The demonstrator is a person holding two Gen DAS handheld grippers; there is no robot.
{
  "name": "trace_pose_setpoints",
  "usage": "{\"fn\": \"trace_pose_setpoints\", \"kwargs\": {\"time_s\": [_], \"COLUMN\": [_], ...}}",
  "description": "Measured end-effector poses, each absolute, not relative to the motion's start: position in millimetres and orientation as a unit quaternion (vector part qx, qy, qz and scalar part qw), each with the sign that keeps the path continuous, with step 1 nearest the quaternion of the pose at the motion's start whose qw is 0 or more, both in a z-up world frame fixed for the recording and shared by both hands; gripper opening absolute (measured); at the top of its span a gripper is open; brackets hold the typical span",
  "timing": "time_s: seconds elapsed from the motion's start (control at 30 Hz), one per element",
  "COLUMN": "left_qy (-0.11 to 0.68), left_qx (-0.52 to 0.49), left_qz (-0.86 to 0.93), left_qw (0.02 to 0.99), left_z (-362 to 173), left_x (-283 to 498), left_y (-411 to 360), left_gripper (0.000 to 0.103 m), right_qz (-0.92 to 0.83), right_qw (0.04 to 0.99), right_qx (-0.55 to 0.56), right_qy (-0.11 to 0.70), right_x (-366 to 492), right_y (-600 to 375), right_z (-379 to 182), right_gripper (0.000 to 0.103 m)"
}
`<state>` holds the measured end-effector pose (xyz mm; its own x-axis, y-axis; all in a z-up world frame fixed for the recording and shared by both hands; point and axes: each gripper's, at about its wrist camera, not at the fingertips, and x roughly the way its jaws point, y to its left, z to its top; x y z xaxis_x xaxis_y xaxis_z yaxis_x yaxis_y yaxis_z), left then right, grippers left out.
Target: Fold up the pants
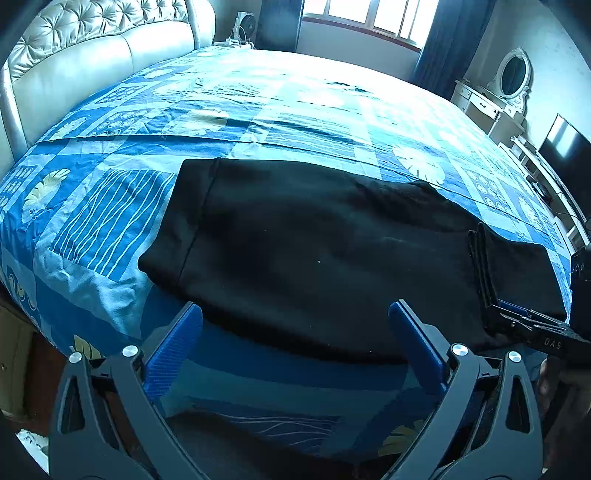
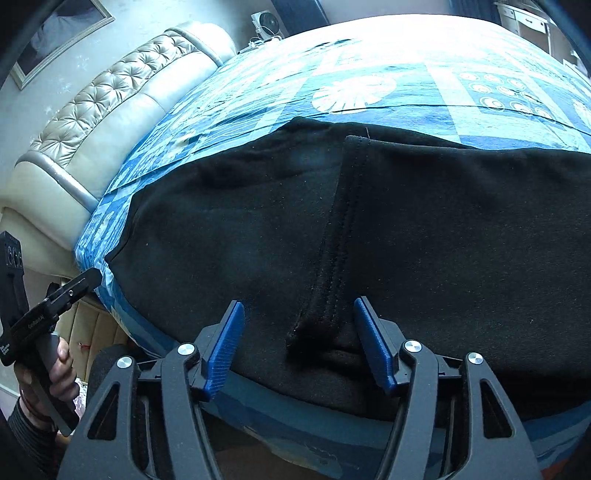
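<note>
Black pants (image 1: 314,251) lie folded across the near part of a bed with a blue patterned sheet (image 1: 110,221). My left gripper (image 1: 295,332) stands open at their near edge, its blue pads wide apart and bare. At the right edge of the left wrist view my right gripper (image 1: 524,319) rests at the end of the pants by a stitched hem (image 1: 480,266). In the right wrist view the pants (image 2: 240,221) fill the middle. My right gripper (image 2: 301,332) is open, and the raised hem band (image 2: 325,295) lies between its fingers without the pads pressing it. A hand holds my left gripper (image 2: 74,288) at the left.
A tufted pale headboard (image 1: 92,62) runs along the left. A window (image 1: 369,18) and a fan (image 1: 245,26) are beyond the bed. A white dressing table with an oval mirror (image 1: 513,74) and a dark screen (image 1: 565,155) stand on the right. The bed's near edge (image 2: 332,432) is right under the grippers.
</note>
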<state>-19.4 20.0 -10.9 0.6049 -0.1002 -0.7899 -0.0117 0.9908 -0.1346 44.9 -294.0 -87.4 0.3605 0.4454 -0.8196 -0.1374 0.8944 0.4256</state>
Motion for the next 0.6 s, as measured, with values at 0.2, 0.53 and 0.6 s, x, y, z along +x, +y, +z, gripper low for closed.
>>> {"fn": "trace_pose_setpoints", "kwargs": {"time_s": [0.2,0.53,0.6], "left_qy": [0.445,0.452,0.455], "left_qx": [-0.061,-0.079,-0.082], "left_qz": [-0.033,-0.036,-0.038], "left_qw": [0.893,0.888,0.886], "left_z": [-10.5,-12.0,-13.7], "left_x": [-22.0,-22.9,-22.5], "left_y": [15.8,16.7,16.0], "left_gripper": [0.101,0.101,0.101], "right_qz": [0.202,0.108,0.053], "right_qw": [0.808,0.833,0.82], "right_qx": [0.178,0.365,0.401], "right_qy": [0.524,0.4,0.406], "right_x": [45.5,51.0,51.2], "right_y": [-304.7,-509.7,-555.2], "right_z": [-76.1,-26.6,-48.4], "right_gripper": [0.067,0.067,0.067]}}
